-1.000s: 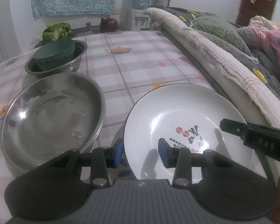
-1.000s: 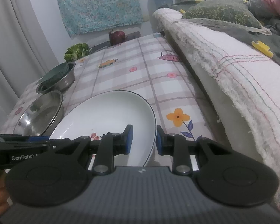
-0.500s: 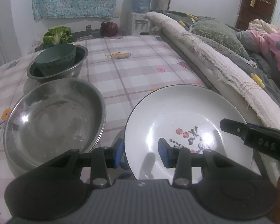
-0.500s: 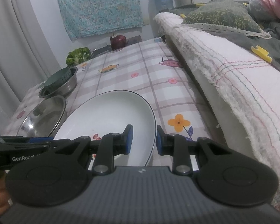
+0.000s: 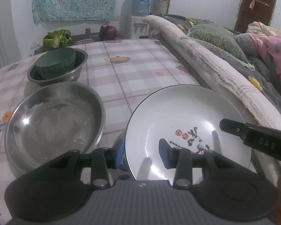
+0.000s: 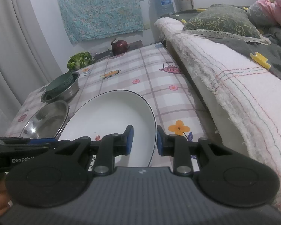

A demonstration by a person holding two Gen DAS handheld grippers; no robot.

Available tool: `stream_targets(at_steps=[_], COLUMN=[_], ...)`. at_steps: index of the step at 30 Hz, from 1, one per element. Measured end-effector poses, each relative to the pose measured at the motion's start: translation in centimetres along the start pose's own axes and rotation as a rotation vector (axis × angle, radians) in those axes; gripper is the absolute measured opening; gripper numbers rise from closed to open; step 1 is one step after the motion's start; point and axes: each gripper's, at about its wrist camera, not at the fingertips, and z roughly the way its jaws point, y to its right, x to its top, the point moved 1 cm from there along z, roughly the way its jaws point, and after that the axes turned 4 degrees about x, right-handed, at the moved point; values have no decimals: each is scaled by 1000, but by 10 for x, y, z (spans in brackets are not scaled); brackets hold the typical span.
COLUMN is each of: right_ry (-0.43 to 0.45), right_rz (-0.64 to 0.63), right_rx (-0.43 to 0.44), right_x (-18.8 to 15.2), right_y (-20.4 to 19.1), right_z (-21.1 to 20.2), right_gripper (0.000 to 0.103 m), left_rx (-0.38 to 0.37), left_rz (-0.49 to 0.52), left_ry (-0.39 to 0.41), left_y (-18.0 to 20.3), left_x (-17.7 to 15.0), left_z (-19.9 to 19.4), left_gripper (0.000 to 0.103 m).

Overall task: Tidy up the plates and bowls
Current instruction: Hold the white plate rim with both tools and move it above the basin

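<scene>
A white plate (image 5: 187,123) with red and black print is held at both rims, above the checked tablecloth. My left gripper (image 5: 141,154) straddles its left rim, jaws close around it. My right gripper (image 6: 144,140) straddles its right rim (image 6: 153,123) the same way. A large steel bowl (image 5: 54,120) sits left of the plate. Behind it a smaller steel bowl (image 5: 78,66) holds an upturned dark green bowl (image 5: 56,61).
A rolled quilt (image 5: 206,56) and bedding border the table's right side. Broccoli (image 5: 57,37) and a red onion (image 5: 108,31) lie at the far edge. A water jug (image 5: 141,0) stands behind. A curtain (image 6: 15,43) hangs left.
Both grippers and the plate have risen and tilted slightly; the view now looks further over the table. The grips on the plate rims are unchanged.
</scene>
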Motion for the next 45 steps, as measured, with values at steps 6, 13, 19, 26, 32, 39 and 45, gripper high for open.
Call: stream_targets(at_steps=[6, 13, 19, 26, 32, 39, 45], right_ry=[2, -10, 4, -46, -83, -89, -91], right_rz=[-28, 41, 79, 155, 220, 136, 150], right_rx=[36, -6, 2, 79, 148, 116, 131], right_x=[-3, -8, -15, -27, -32, -31, -29], right_y=[-6, 12, 21, 31, 35, 27, 33], right_z=[6, 10, 3, 9, 20, 18, 21], right_gripper=[21, 22, 22, 23, 24, 21, 21], left_rx=[-88, -89, -41, -47, -51, -92, -96], left_rz=[101, 74, 29, -63, -73, -51, -53], left_ry=[67, 78, 10, -91, -87, -123, -130], left_y=[26, 2, -23, -34, -29, -26, -28], left_x=[-4, -14, -25, -31, -29, -34, -28], left_z=[-18, -30, -21, 6, 15, 2, 15], left_gripper=[17, 19, 30, 35, 25, 22, 27])
